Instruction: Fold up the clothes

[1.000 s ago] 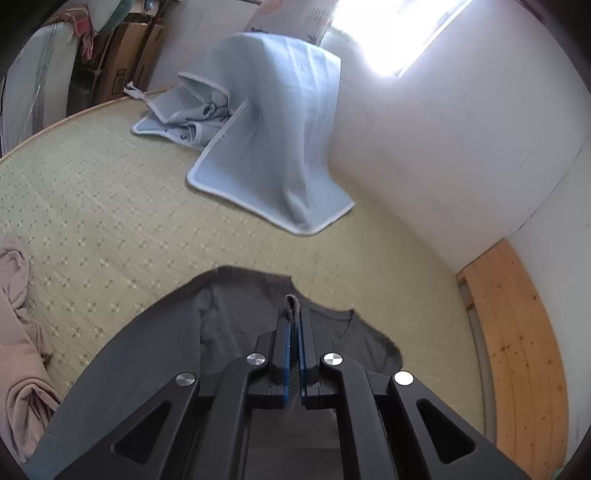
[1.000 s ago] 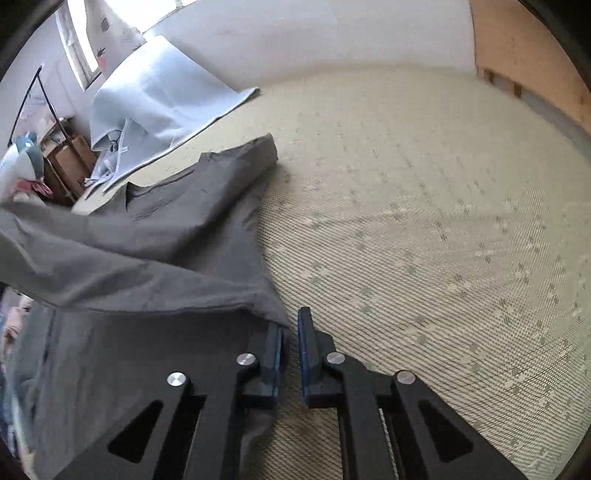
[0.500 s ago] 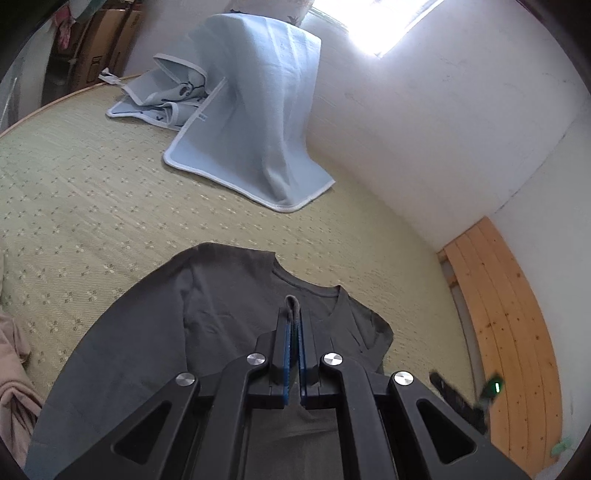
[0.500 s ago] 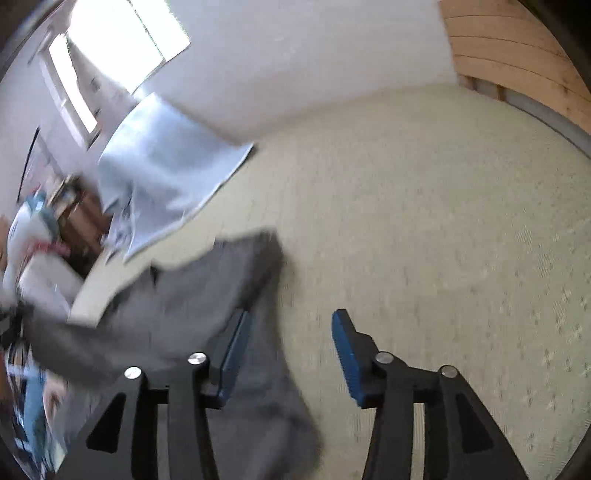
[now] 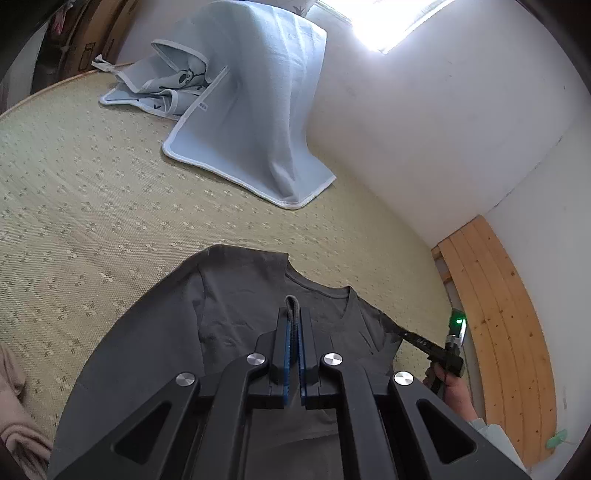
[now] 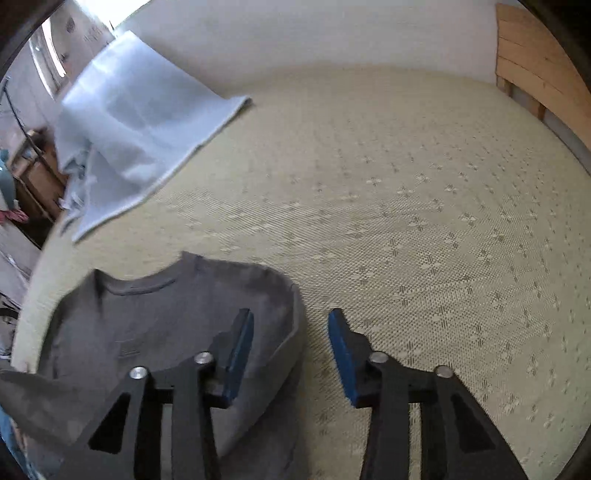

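Grey shirt (image 5: 236,306) fold pinched in left tool (image 5: 294,321), right tool (image 6: 291,332) spread, closing, empty, above its edge

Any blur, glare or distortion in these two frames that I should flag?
Left wrist view: sharp, but the window is blown out to white, and fisheye bends the mat edge and wall. Right wrist view: motion-smeared, with the blanket and shirt soft and the mat pattern streaked towards the far side.
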`<state>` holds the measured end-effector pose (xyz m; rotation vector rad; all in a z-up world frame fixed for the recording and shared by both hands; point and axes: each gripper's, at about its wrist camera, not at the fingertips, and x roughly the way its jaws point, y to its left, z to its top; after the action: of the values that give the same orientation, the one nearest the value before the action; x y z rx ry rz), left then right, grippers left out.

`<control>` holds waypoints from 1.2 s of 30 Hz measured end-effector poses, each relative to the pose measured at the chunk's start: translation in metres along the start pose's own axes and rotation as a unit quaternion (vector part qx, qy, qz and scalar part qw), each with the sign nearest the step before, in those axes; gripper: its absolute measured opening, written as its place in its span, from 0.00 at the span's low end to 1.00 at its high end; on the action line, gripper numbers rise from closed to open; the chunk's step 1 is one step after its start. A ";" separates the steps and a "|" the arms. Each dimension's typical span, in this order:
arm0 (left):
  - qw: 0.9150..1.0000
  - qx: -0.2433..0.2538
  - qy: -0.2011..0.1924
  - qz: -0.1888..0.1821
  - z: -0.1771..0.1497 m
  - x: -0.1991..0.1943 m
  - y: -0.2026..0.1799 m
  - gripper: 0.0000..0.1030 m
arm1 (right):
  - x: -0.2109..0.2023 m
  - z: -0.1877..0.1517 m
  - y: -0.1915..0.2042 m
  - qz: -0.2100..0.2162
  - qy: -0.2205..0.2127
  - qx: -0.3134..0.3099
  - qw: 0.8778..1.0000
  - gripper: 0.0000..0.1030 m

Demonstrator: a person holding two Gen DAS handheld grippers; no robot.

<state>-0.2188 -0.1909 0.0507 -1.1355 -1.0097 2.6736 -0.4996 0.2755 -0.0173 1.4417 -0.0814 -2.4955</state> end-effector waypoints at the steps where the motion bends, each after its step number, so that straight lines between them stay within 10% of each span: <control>1: 1.000 -0.002 0.000 -0.001 0.001 0.002 0.003 0.02 | 0.007 0.001 0.001 -0.009 0.009 -0.005 1.000 0.05; 17: 0.992 -0.010 0.048 0.113 -0.002 0.073 0.074 0.02 | 0.022 0.038 0.008 -0.224 -0.021 -0.090 0.970 0.02; 22: 0.990 -0.010 0.060 0.129 -0.009 0.086 0.089 0.02 | 0.008 0.026 -0.012 -0.123 -0.028 -0.035 0.991 0.26; 36: 0.989 0.001 0.055 0.140 -0.018 0.084 0.089 0.02 | 0.014 -0.008 -0.038 -0.008 0.012 -0.001 1.000 0.29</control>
<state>-0.2518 -0.2258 -0.0638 -1.5085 -0.8889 2.7768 -0.5067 0.3088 -0.0399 1.4772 -0.0641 -2.4897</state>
